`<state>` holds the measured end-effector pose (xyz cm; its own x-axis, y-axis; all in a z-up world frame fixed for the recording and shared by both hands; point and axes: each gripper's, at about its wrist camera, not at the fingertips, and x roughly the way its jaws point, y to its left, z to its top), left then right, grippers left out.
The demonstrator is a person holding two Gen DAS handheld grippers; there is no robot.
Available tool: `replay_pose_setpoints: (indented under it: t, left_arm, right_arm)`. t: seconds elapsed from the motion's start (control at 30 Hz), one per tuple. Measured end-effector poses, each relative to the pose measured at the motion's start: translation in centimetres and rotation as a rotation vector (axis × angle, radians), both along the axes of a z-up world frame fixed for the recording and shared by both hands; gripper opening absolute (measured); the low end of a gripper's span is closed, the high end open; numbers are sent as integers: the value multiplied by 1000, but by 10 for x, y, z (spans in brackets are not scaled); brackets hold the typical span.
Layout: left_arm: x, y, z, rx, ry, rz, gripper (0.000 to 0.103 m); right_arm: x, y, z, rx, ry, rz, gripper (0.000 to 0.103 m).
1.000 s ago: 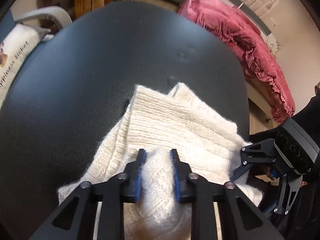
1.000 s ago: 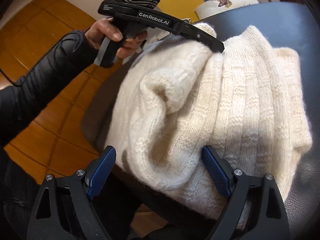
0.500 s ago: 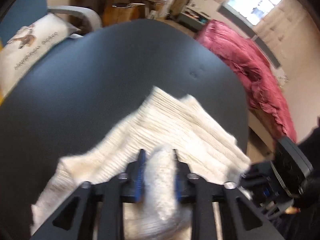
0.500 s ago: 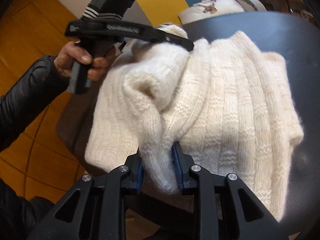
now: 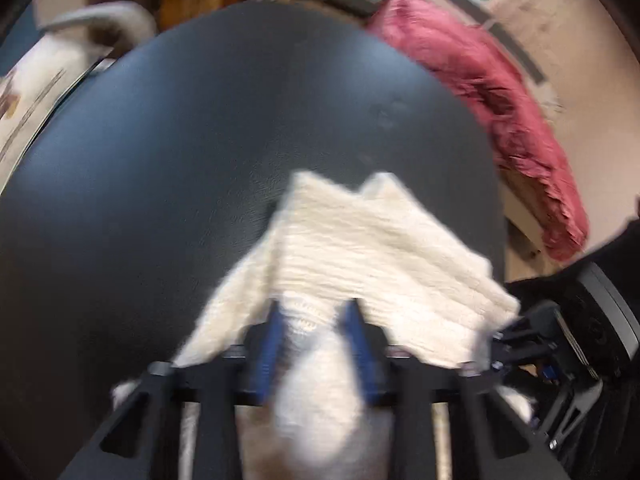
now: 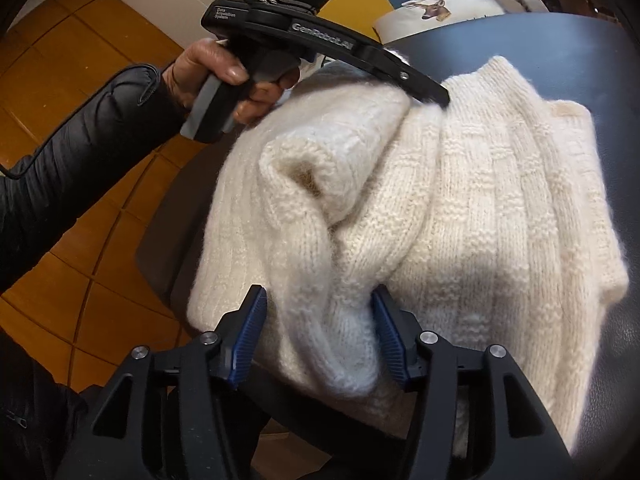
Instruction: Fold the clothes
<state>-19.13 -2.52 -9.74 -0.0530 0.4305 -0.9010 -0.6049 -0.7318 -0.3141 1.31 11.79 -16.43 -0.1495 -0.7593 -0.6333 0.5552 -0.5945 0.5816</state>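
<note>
Gripping a bunched fold of the cream sweater (image 5: 372, 248) in my left claw (image 5: 314, 312), jaws just closed tighter; it lies on the dark table (image 5: 160, 184), picture blurred. Right view: my right claw (image 6: 320, 320) just reopened, sweater fold between the pads, right pad touching, left clear.

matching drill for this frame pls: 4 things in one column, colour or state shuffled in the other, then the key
1. sweater
2. table
3. blanket
4. left claw

a. dark red, bunched up beyond the table
b. black, smooth top
c. cream knit, partly folded
d. pinching a bunch of knit between blue pads

Pairs: 1-c, 2-b, 3-a, 4-d
</note>
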Motion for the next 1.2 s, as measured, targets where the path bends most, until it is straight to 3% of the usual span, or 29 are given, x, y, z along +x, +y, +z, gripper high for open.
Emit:
replay_pose_setpoints:
  t: [0.1, 0.17, 0.37, 0.5, 0.6, 0.67, 0.73, 0.93, 0.97, 1.03, 1.2]
  left_arm:
    - [18, -3, 12, 19, 80, 21, 14]
    - [24, -13, 20, 58, 131, 75, 13]
    - [51, -53, 49, 240, 249, 260, 12]
    - [62, -65, 82, 357, 333, 348, 12]
    - [67, -68, 106, 435, 387, 364, 11]
    - [63, -64, 117, 463, 418, 360, 11]
    - [49, -56, 116, 461, 412, 353, 11]
    - [4, -11, 62, 409, 304, 365, 10]
    - [3, -9, 57, 431, 286, 367, 10]
    - [11, -14, 63, 487, 304, 370, 10]
    - [51, -57, 95, 612, 406, 449, 10]
  right_arm:
    - [-3, 1, 3, 14, 45, -3, 55]
    - [-1, -1, 3, 27, 66, -13, 49]
    - [8, 2, 9, 3, 71, -57, 35]
    - [15, 3, 21, -34, 85, -74, 34]
    - [22, 5, 40, -86, 113, -73, 34]
    - [22, 17, 57, -68, 147, -76, 34]
    - [22, 24, 60, -42, 139, -105, 34]
    - [1, 62, 37, -10, 0, -212, 34]
    - [-2, 69, 24, -5, -25, -221, 34]
    - [-4, 75, 27, -41, -34, -217, 34]
    - [-9, 75, 76, -82, 59, -138, 34]
